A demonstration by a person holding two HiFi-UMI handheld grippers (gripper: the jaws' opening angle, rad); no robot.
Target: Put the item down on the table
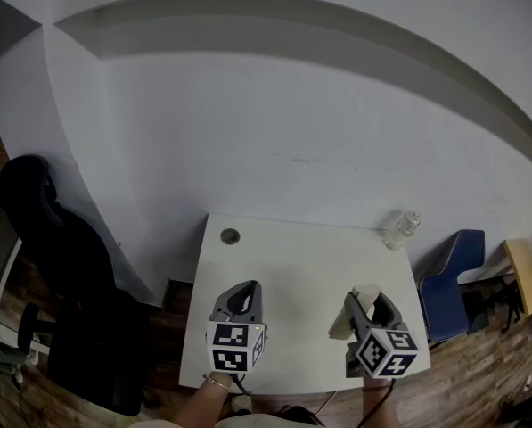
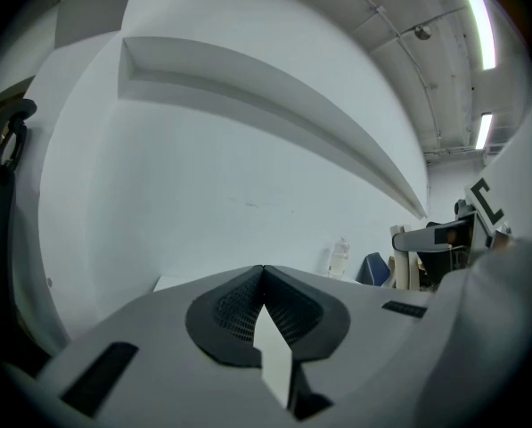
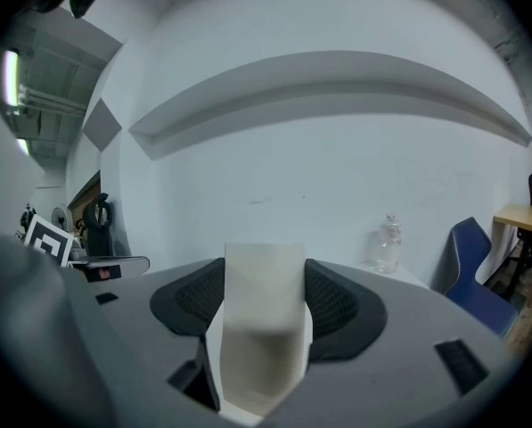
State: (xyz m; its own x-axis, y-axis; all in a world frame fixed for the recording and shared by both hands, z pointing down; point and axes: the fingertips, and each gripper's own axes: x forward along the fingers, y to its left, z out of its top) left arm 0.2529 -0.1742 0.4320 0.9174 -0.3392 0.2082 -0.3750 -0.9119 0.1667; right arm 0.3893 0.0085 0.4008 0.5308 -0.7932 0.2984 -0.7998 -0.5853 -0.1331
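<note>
Pinches a cream block (image 3: 261,328) in the right tongs (image 1: 365,301), over the near right part of the white worktop (image 1: 292,261). Clamps the block from both sides, upright, its top poking out past the tips. Cannot tell whether its lower end touches the worktop. Holds the left tongs (image 2: 264,273) pressed together on nothing, over the worktop's near left part. Shows a clear bottle (image 1: 401,228) standing at the worktop's far right corner and a small round disc (image 1: 230,236) at its far left corner, both well apart from the block. Shows a black chair (image 1: 61,266) left of the worktop and a blue chair (image 1: 453,275) right of it.
</note>
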